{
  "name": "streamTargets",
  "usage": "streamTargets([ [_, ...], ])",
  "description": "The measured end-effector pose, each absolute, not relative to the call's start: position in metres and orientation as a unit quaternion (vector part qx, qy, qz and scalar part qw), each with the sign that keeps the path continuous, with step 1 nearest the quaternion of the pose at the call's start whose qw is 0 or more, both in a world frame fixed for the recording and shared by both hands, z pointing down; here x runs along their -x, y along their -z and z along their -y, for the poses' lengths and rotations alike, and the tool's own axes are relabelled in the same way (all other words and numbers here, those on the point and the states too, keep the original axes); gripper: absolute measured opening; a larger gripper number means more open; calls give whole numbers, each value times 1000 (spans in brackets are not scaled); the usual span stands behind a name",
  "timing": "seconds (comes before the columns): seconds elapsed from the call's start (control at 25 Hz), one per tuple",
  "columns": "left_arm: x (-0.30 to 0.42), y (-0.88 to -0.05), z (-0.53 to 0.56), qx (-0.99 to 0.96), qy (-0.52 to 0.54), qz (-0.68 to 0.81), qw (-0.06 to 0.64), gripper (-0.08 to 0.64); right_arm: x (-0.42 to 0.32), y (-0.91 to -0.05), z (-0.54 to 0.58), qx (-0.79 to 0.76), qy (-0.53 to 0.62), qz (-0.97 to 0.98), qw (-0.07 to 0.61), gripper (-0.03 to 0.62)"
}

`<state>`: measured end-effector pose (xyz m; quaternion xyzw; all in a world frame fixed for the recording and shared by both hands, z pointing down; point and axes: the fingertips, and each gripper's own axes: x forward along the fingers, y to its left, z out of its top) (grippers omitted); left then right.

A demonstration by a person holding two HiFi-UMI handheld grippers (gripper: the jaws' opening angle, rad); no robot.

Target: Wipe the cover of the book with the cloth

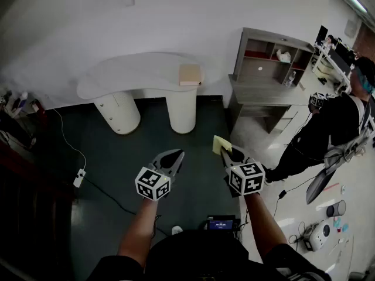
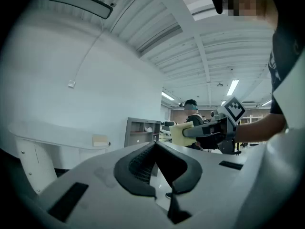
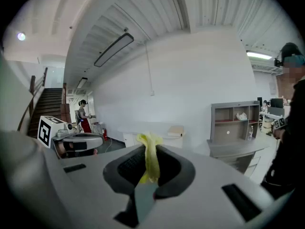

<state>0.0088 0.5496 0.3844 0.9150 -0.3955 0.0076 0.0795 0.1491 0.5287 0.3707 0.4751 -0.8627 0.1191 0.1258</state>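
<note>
A tan book [image 1: 190,75] lies on the right end of a white curved table [image 1: 129,75] by the wall, well ahead of both grippers. My right gripper [image 1: 227,151] is shut on a yellow cloth [image 1: 221,144], which sticks up between its pads [image 3: 125,165] in the right gripper view as a folded strip, the cloth [image 3: 150,157]. My left gripper [image 1: 171,157] is beside it, jaws shut with nothing between them. Both hang in the air over the dark floor. The book [image 3: 176,131] shows far off past the cloth, and the book [image 2: 100,140] is also small in the left gripper view.
A grey shelf desk [image 1: 271,63] stands right of the table. A person in dark clothes [image 1: 328,130] stands at the right, with small items on the pale floor [image 1: 319,233]. A power strip and cable [image 1: 79,177] lie on the dark floor at left. Stairs [image 3: 33,109] rise further left.
</note>
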Motion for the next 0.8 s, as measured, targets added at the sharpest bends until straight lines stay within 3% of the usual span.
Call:
streamTargets([
  [0.8,-23,-389,-524,-907,-26,413,80,0,-166,-374,-505,-467,-141,865,113,87],
])
